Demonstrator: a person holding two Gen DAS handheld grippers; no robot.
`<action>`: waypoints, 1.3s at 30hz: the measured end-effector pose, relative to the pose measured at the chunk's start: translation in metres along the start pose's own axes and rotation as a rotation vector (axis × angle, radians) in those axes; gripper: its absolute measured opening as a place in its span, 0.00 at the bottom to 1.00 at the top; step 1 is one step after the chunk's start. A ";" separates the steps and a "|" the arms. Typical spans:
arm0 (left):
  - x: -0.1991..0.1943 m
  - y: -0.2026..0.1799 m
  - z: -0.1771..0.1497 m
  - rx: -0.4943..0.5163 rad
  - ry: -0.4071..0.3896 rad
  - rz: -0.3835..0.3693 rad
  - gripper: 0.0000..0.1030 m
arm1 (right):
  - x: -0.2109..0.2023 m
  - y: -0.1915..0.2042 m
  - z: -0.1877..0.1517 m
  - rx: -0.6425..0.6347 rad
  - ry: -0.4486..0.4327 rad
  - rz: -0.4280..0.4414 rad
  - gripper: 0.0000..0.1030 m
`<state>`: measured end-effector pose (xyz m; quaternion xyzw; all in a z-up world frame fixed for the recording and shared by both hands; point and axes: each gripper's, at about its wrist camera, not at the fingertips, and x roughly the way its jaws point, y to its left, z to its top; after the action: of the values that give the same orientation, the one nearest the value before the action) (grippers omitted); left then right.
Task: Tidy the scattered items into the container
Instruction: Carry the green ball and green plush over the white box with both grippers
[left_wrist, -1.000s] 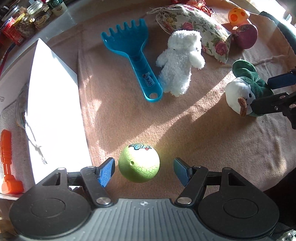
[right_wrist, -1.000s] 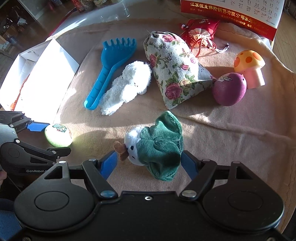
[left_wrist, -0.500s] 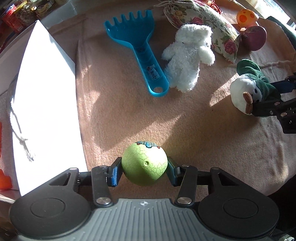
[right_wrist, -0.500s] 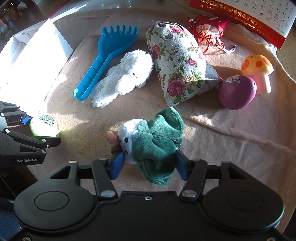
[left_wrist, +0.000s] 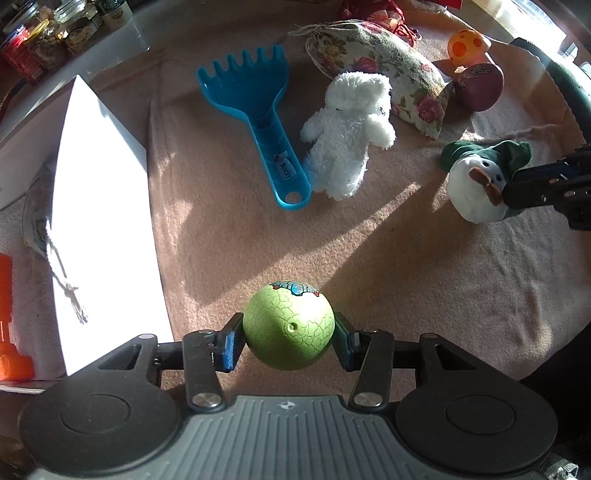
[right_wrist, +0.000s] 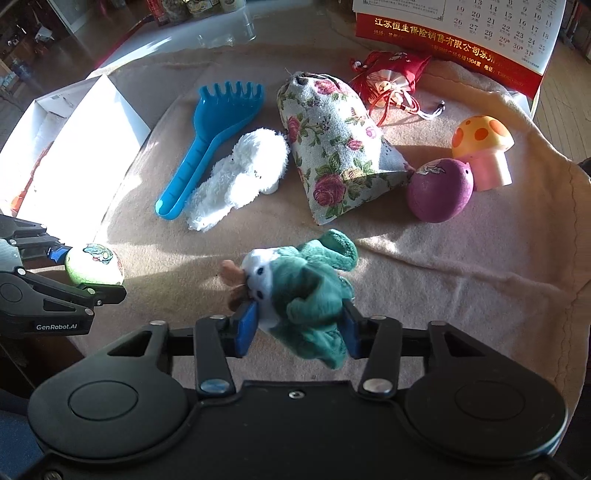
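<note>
We hold the left gripper (left_wrist: 289, 341) clenched on the green egg (left_wrist: 289, 328), its blue pads (left_wrist: 233, 345) pressed to both sides of the cracked shell, above the tan blanket (left_wrist: 424, 295). At nine o'clock in the left wrist view stands the white box (left_wrist: 99, 221), the container, its bright flap edge running close by our left finger; an orange toy (left_wrist: 9, 325) lies inside at the far left. Between the egg and the toys at twelve o'clock we see a broad bare stretch of blanket.

Our right gripper (right_wrist: 297, 328) is clamped on the green plush (right_wrist: 306, 291), white face and brown beak pointing toward nine o'clock in the right wrist view. Bare blanket spreads from three to five o'clock, up to its hemmed edge (right_wrist: 572, 221) at the right.

At twelve o'clock lie the blue rake (left_wrist: 266, 122) and the white plush bear (left_wrist: 351, 129), touching along the rake's handle. The floral bag (right_wrist: 332, 147) sits just beside the bear, the purple egg (right_wrist: 439, 190) against the bag's lower corner, the mushroom toy (right_wrist: 484, 147) just behind the egg, and a red pouch (right_wrist: 391, 77) near the bag's mouth.

For writing, we read "Rocky" on the rake's sticker (left_wrist: 284, 168), "GenRobot.AI" on the left gripper's body (right_wrist: 55, 326), and Chinese characters with date numbers on the red and white calendar (right_wrist: 461, 33) at one o'clock. Jars (left_wrist: 40, 44) line the far edge at ten o'clock; their labels are too small to read.
</note>
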<state>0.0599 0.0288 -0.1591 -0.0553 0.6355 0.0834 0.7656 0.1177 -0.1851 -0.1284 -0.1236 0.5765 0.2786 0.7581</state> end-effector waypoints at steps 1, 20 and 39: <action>-0.001 -0.001 0.001 0.003 -0.001 0.000 0.48 | -0.004 -0.001 0.000 0.004 -0.007 0.000 0.00; -0.007 -0.004 -0.003 0.011 0.005 0.010 0.48 | 0.031 -0.014 0.003 0.130 0.035 0.007 0.79; -0.028 -0.002 0.000 0.013 -0.013 0.035 0.48 | -0.014 0.007 0.008 -0.006 -0.011 0.024 0.55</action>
<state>0.0554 0.0257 -0.1318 -0.0386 0.6319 0.0927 0.7685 0.1177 -0.1791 -0.1119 -0.1174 0.5730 0.2904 0.7574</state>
